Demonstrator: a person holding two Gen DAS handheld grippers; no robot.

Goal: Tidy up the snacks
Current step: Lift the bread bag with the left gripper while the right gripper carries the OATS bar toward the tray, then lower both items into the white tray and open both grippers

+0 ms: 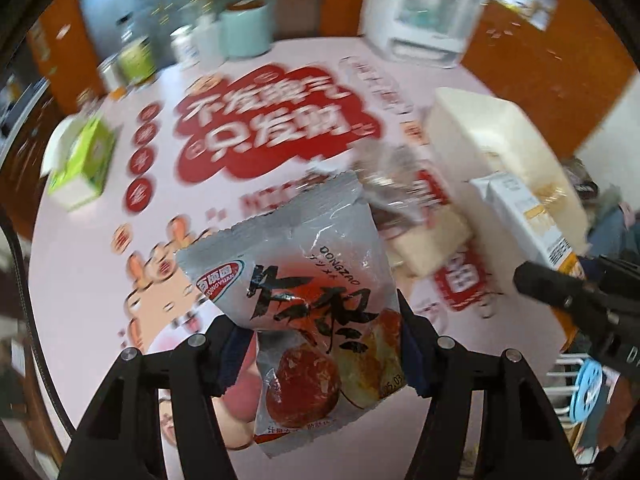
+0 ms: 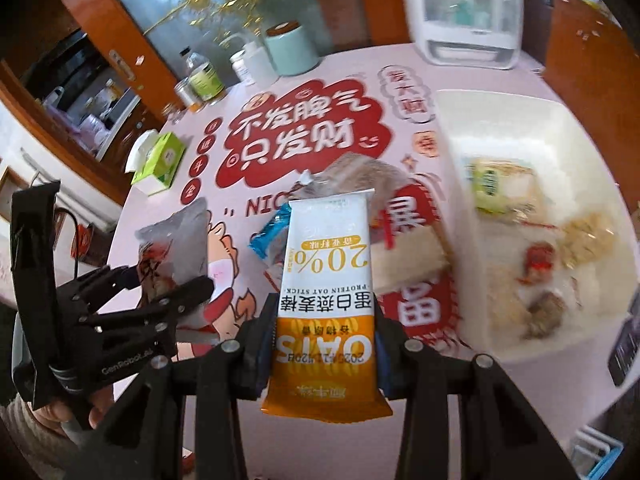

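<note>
I'm seeing my left gripper point(image 2: 168, 280) showing matte black linkage arms, silver screws and faint "GenRobot" lettering. My right gripper point(image 2: 324, 344) is showing black fingers point(image 2: 250, 354) with dark blue pads and round silver rivets.

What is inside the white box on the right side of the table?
The white box holds a green-labelled packet, pale oat bars and a red-wrapped snack; blur hides details.

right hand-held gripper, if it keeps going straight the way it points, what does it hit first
Probably the loose snack pile on the table just ahead, past the tip of the oat stick held by the right hand-held gripper; depth is uncertain.
</note>
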